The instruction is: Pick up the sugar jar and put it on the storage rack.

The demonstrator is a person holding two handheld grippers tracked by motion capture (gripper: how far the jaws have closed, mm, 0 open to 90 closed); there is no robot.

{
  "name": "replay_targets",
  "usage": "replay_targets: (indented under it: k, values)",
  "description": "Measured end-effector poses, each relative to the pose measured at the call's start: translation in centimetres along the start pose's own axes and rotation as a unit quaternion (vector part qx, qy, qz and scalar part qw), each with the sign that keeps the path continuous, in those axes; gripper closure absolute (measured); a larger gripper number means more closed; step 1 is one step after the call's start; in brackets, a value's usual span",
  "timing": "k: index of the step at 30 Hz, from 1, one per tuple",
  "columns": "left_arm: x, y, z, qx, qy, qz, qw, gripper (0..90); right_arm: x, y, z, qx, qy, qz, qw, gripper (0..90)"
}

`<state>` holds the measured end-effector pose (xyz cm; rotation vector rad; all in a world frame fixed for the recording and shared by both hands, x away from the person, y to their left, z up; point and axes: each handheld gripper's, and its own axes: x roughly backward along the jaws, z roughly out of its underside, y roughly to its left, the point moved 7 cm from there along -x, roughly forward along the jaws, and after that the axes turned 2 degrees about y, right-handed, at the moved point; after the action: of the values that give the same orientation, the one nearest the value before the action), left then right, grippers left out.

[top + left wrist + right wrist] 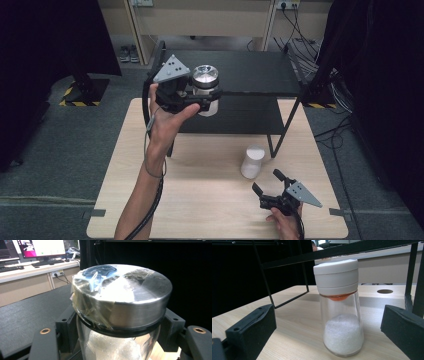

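Note:
My left gripper [207, 98] is raised over the black shelf unit [250, 70] and is shut on a glass jar [206, 90] just under its broad silver metal lid [125, 295]. Clear tape is wrapped over that lid, and white grains show inside the glass [112, 347]. A second glass jar [252, 161] with a white plastic cap [336, 273] stands upright on the wooden table [200, 200], about a third full of white powder [343, 333]. My right gripper [268, 182] sits low at the table's front right, open, with this jar just beyond its jaws.
The black two-level shelf stands at the back of the table, with thin metal legs [285, 135] close beside the white-capped jar. A round hole [385, 291] is cut in the tabletop behind that jar. Cables [305, 45] lie on the floor at the back right.

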<state>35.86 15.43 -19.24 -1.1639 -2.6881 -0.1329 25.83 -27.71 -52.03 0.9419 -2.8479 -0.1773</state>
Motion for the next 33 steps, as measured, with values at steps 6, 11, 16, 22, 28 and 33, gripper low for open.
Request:
replay_targets:
  k: [6, 11, 16, 22, 28, 33]
  values:
    - [-1.0, 0.6, -1.5, 0.006, 0.008, -0.018, 0.9998, 31.2, 0.0, 0.0, 0.0, 0.001, 0.0, -0.001, 1.0, 0.4]
    - [-2.1, 1.3, -2.4, 0.017, 0.014, -0.039, 0.999, 31.2, 0.0, 0.0, 0.0, 0.001, 0.0, 0.0, 1.0, 0.4]
    - [-3.3, 2.0, -3.4, 0.028, 0.021, -0.067, 0.9972, 31.2, 0.0, 0.0, 0.0, -0.001, 0.0, 0.0, 1.0, 0.4]
    - [-4.0, 2.8, -3.7, 0.04, 0.017, -0.078, 0.996, 31.2, 0.0, 0.0, 0.0, 0.0, -0.001, 0.001, 1.0, 0.4]
    - [-4.8, 3.5, -4.1, 0.047, 0.018, -0.095, 0.9942, 31.2, 0.1, -0.1, 0.0, -0.002, -0.001, 0.002, 1.0, 0.4]
    - [-5.5, 3.9, -4.0, 0.05, 0.024, -0.108, 0.9926, 31.2, 0.0, -0.1, 0.1, -0.002, -0.001, 0.001, 1.0, 0.4]
